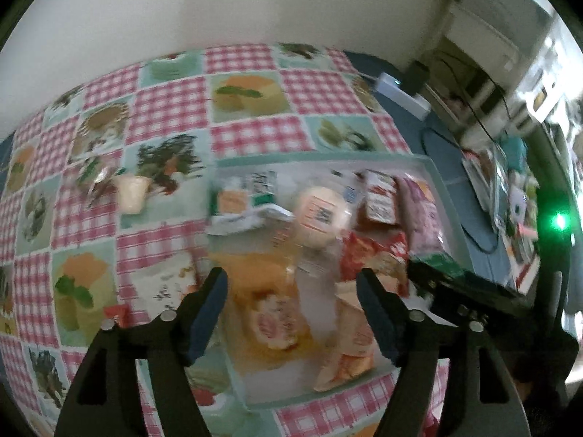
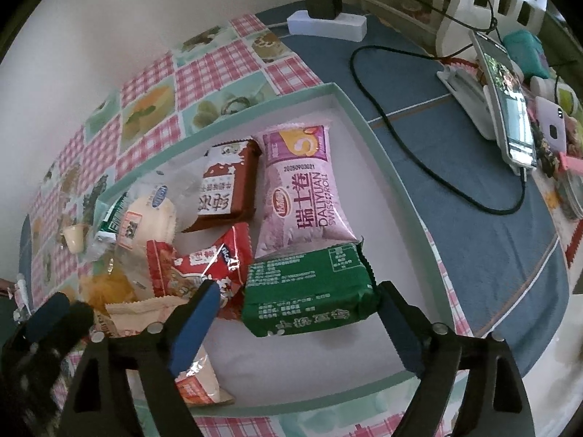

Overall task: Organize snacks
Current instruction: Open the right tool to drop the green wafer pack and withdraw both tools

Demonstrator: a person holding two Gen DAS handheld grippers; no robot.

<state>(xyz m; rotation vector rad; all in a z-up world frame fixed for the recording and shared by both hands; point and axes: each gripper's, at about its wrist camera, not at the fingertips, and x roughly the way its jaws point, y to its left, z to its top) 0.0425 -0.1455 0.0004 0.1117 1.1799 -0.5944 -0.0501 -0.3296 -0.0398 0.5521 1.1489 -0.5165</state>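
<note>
both grippers open above the snack tray

the right gripper (image 2: pixel 297 302) points steeply down with its jaws wide; the green snack pack (image 2: pixel 309 291) lies flat between the blue pads, and whether either pad touches the wrapper ends cannot be told; the pack rests on the white floor of the pale green tray (image 2: pixel 368 116); just beyond it lies the pink swiss roll pack (image 2: pixel 302 189), lengthwise toward the far wall of the tray; to the left of that sit the brown-and-white pack (image 2: pixel 227 185) and the red crinkled pack (image 2: pixel 204 262); further left a round bun in clear wrap (image 2: pixel 149 218) overlaps other wrappers; a beige pack (image 2: pixel 196 382) lies under the left finger of the right gripper, near the front rim.

the left gripper (image 1: pixel 291 287) also hangs with jaws wide and nothing between the pads; its view is blurred; below it an orange pack (image 1: pixel 262 291) lies in the left part of the tray.

outward, the tray stands on a pink checked tablecloth (image 2: pixel 218 62); a small cream cup (image 1: pixel 131 193) stands on the cloth left of the tray; right of the tray a blue cloth (image 2: pixel 473 225) carries a black cable (image 2: pixel 400 138), a white power strip (image 2: pixel 328 23) and a phone on a stand (image 2: pixel 510 116).
</note>
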